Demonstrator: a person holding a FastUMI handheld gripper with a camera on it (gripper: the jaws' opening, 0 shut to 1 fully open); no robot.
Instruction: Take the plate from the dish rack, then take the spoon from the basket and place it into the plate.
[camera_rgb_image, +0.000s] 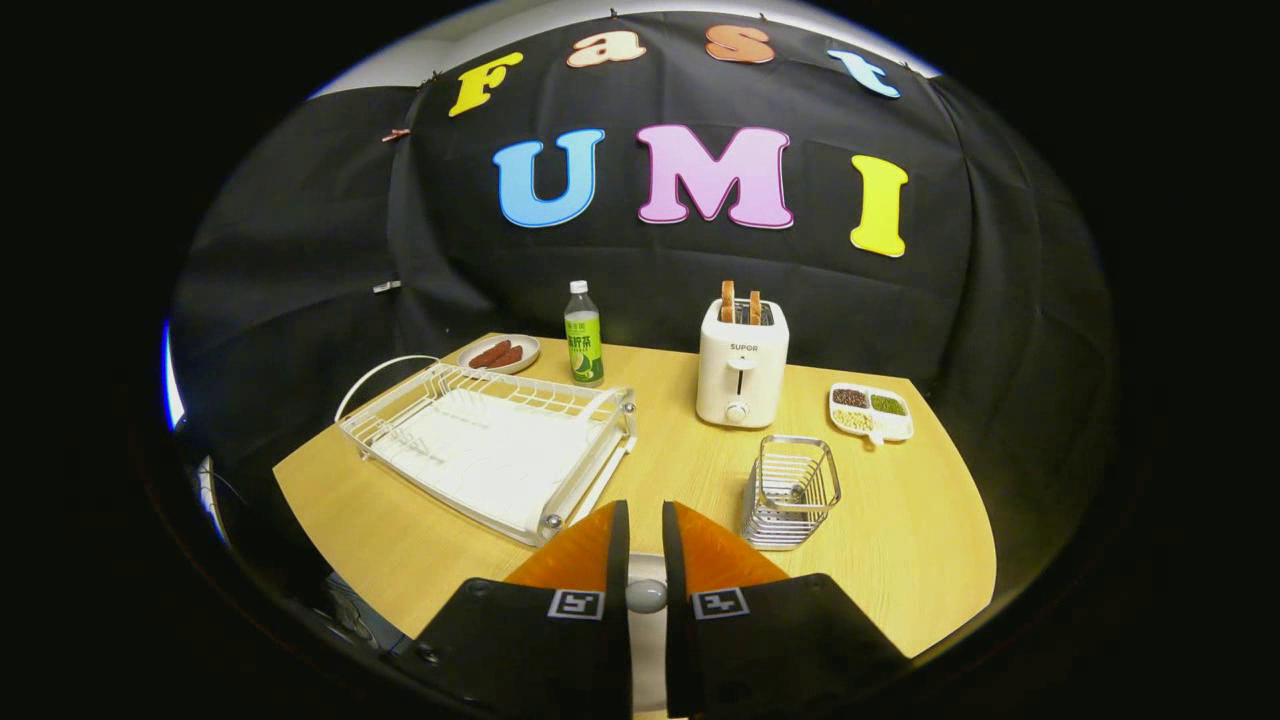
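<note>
Though claw (640, 540) fingers sit nearly together around a pale rounded thing (645, 596), probably the spoon, grip unconfirmed; loose hold risks dropping it toward basket (790, 490), one o'clock.

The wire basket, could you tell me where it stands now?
The wire basket stands on the table just ahead of the nearly closed gripper, in front of the toaster.

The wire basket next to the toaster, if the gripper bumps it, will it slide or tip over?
The wire basket looks like thin open metal mesh, so probably light and easy to shove across the smooth wooden table. It stands taller than wide, so a high nudge might tip it. The gripper, fingers nearly closed around a small gap, sits just beside it.
</note>
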